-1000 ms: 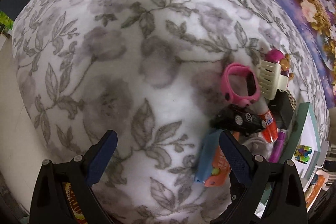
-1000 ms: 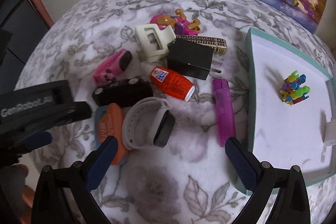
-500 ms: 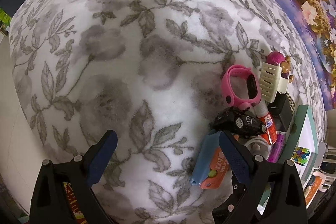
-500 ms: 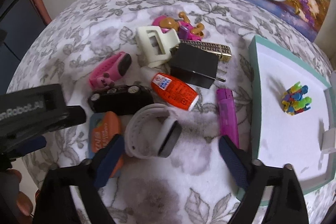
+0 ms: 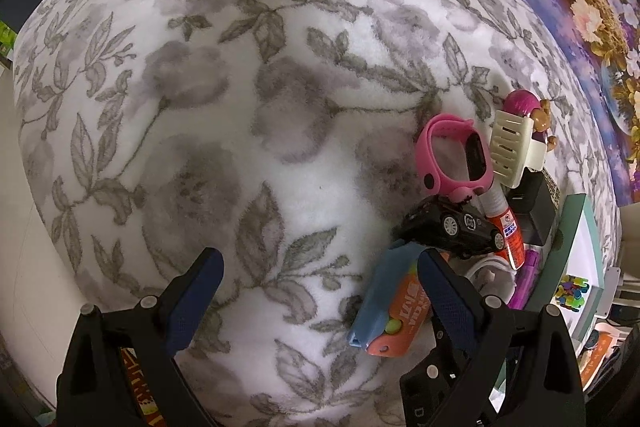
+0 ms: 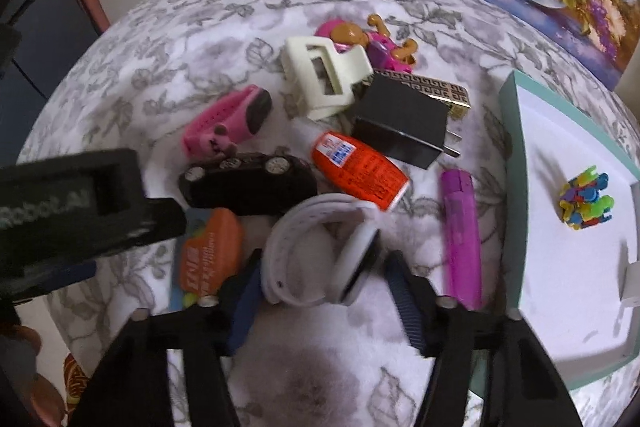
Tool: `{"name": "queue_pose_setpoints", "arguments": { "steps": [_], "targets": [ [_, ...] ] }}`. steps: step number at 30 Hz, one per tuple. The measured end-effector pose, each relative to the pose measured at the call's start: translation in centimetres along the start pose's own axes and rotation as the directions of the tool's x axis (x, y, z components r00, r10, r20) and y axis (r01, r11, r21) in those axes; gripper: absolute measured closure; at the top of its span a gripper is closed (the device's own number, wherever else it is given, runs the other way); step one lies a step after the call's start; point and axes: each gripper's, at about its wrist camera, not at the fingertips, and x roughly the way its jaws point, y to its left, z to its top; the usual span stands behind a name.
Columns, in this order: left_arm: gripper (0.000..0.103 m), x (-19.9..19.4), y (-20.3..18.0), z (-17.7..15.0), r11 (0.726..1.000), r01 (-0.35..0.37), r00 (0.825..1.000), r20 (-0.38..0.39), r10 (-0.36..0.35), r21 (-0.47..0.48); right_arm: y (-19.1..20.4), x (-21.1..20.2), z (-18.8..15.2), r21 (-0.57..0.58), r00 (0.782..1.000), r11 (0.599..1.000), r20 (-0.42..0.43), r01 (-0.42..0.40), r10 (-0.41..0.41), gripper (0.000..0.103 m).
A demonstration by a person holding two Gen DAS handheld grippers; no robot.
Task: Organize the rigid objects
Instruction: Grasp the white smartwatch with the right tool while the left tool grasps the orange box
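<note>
Right now the white smartwatch (image 6: 320, 251) lies on its side on the floral blanket (image 6: 192, 27) at the near edge of the clutter, its band forming a loop and its dark face turned toward the purple lighter (image 6: 460, 239). The right gripper (image 6: 322, 301) straddles it, and its jaws have just been closing with the watch between them; the left pad looks to be at the band, while the right pad seems just short of the watch face, so the grip does not look complete.

To finish the step well, the person would do best to let both pads settle squarely on the band and the watch body before lifting, since a springy loop could squirm out of a shallow pinch. The orange card-shaped toy (image 6: 208, 255) sits just beside the left finger and the black toy car (image 6: 248, 183) lies just beyond the watch, so a straight upward lift would spare them. The teal-rimmed tray (image 6: 510, 187), already holding a cluster of small coloured pieces (image 6: 586, 199), seems the likely destination.

The left gripper (image 5: 316, 291) hangs spread wide over bare blanket, holding nothing, with its right finger near the orange toy.
</note>
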Motion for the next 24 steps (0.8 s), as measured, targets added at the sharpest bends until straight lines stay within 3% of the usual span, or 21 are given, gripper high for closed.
{"name": "queue_pose_setpoints", "arguments": {
  "steps": [10,16,19,24],
  "targets": [
    [0.005,-0.5,-0.9,-0.3,0.999,0.024,1.0,-0.002,-0.024,0.028,-2.5,-1.8,-0.1,0.086,0.998,0.995,-0.002,-0.059,0.059,0.045],
    [0.006,-0.3,-2.5,-1.0,0.996,0.027,1.0,-0.009,-0.026,0.08,-5.6,-4.5,0.0,0.164,0.999,0.985,0.007,-0.049,0.048,0.045],
    [0.012,-0.1,-4.0,-1.6,0.991,0.021,1.0,-0.022,-0.019,0.129,-7.3,-5.9,0.1,0.199,0.999,0.979,0.025,-0.041,0.037,0.045],
    [0.031,0.9,-6.0,-2.8,0.979,-0.004,0.998,-0.057,0.016,0.203,-9.5,-8.0,-0.2,0.222,0.999,0.975,0.053,-0.007,-0.005,0.045]
  ]
}}
